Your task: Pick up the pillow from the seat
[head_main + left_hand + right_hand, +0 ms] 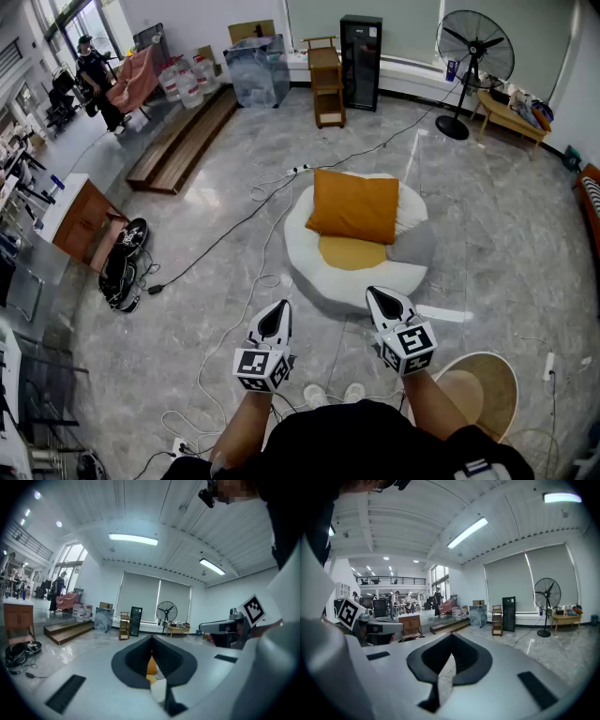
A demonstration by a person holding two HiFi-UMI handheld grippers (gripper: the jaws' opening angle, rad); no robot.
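While the orange pillow lies on the white seat, the left gripper and right gripper hang near its front edge, nearly level, jaws pressed together, empty.

surface: grey marble floor | centre: round white seat | left of seat: loose cables, black bags | far edge: pedestal fan, wooden steps, black cabinet, wooden shelf trolley | near edge: person's white shoes

Bright, even light from the ceiling lamps sheens the floor below them; fisheye edges bend and darken.
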